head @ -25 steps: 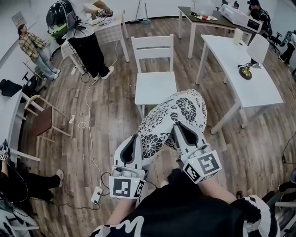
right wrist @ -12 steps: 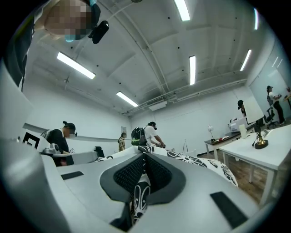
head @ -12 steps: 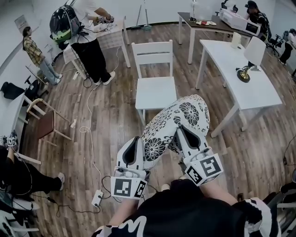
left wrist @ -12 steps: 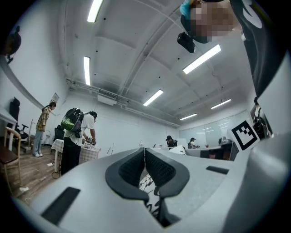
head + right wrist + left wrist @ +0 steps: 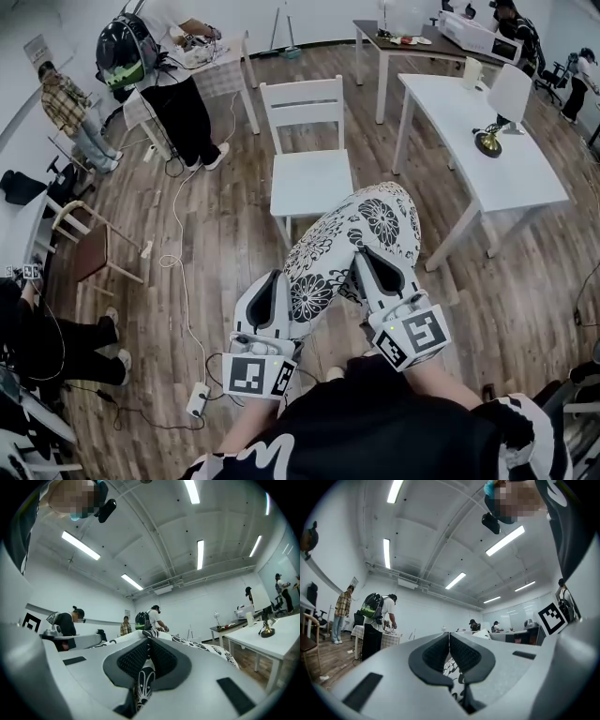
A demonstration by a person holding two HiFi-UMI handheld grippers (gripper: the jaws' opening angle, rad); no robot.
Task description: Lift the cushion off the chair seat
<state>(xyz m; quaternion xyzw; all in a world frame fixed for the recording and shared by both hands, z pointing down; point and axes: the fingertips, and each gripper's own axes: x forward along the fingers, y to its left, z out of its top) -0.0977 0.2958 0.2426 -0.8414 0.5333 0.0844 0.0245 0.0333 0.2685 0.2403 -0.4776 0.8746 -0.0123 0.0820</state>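
Cushion [image 5: 375, 217] inside both hand-held grippers [image 5: 281, 289] [image 5: 364, 262]

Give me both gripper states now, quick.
Left gripper: closed, pinching the edge of the cushion.
Right gripper: closed, pinching the same cushion.

No words, numbers or brand names can be read. Only black-and-white square markers [image 5: 250, 376] are shown, on the left tool [image 5: 277, 277] and the right tool [image 5: 361, 253], and no lettering is carried by them.
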